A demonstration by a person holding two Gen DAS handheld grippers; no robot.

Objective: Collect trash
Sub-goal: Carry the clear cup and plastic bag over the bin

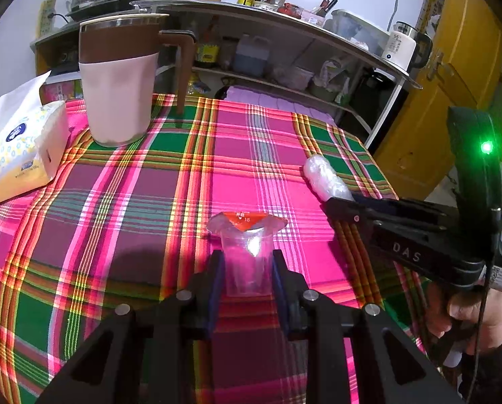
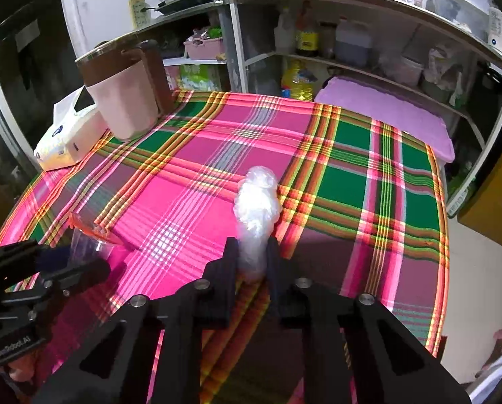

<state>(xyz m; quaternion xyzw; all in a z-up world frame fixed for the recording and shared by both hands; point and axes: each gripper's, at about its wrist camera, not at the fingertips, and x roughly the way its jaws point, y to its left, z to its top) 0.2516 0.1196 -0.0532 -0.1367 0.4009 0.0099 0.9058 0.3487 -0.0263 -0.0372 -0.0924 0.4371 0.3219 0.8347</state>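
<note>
The left gripper (image 1: 247,262) has its fingers closed on a clear plastic cup with a peeled red foil lid (image 1: 247,259), held above the pink-and-green plaid worktop (image 1: 183,168). The right gripper (image 2: 252,252) pinches a crumpled roll of clear plastic wrap (image 2: 257,208) over the same cloth, right of the cup.

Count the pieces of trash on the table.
2: a clear plastic cup between the left gripper's fingers, and a crumpled plastic wrap in the right gripper. Others may be hidden.
</note>
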